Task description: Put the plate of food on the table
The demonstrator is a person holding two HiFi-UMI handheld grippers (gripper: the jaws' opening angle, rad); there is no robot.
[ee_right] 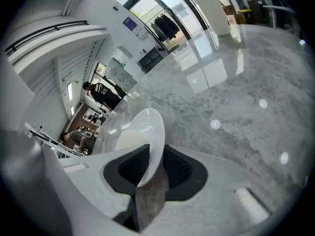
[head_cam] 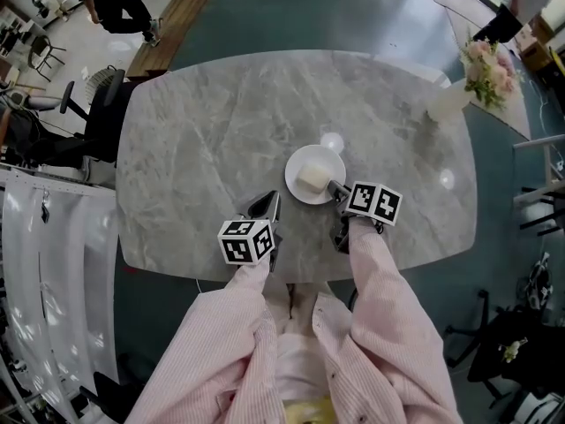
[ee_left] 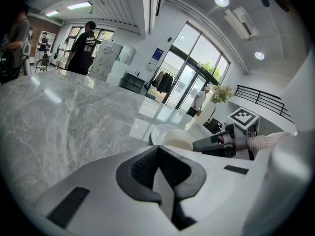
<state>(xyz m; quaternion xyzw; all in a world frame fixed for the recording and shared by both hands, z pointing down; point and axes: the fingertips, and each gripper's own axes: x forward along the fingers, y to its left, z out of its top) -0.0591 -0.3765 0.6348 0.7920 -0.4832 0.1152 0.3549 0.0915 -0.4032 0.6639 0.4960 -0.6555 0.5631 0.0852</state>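
Marble surface (head_cam: 203, 140) bears food plate (head_cam: 297, 161) | right gripper (head_cam: 335, 187) jaws slack around rim, seemingly delivered | left gripper (head_cam: 268, 204) jaws clenched, empty

Bright daylight, lamp glints on glossy table (head_cam: 203, 157), fisheye-warped edges.

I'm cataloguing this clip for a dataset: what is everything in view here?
table: one, grey marble, centre
plate: one, white, on the table towards its near edge
food block: one, pale cream, on the plate
vase of flowers: one, white with pink blooms, table's far right
bench: one, brown wood, upper left floor
bystander: one, black clothes, top left
sleeves: two, pink striped, bottom
left gripper: one, white, shut, empty, left of plate
right gripper: one, white, open, plate rim between its jaws
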